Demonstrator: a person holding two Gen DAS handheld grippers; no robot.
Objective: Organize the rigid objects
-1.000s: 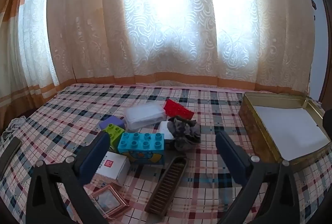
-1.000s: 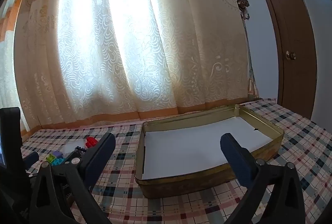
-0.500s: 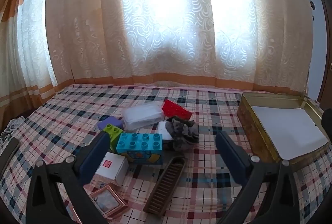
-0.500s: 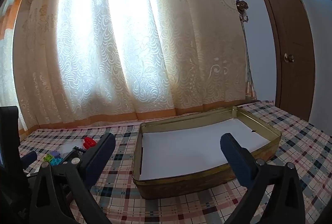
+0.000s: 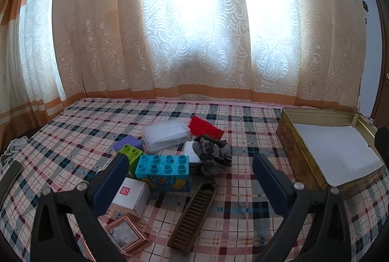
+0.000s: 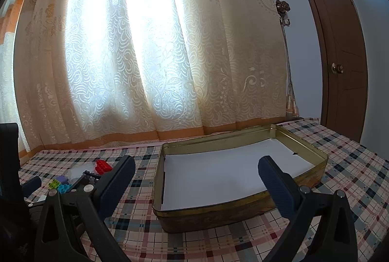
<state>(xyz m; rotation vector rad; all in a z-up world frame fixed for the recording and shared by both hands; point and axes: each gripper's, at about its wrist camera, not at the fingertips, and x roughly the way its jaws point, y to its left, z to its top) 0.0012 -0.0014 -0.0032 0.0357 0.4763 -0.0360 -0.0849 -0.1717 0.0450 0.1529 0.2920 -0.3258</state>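
Left gripper (image 5: 189, 173) spread wide, empty, aimed at blue Duplo brick (image 5: 162, 172) in the clutter, likely first pick. Right gripper (image 6: 195, 175) also agape, empty, hovering before gold tin (image 6: 218, 213), paper-lined, nothing inside, presumably the drop-off.

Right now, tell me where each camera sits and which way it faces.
Left wrist: on the left gripper, looking along its open fingers over the plaid cloth at the toy pile, the blue brick central, curtains behind.
Right wrist: on the right gripper, open fingers framing the gold tin; the left gripper's dark body fills the left edge.
Shared: gold tin, red brick, blue brick, curtains.
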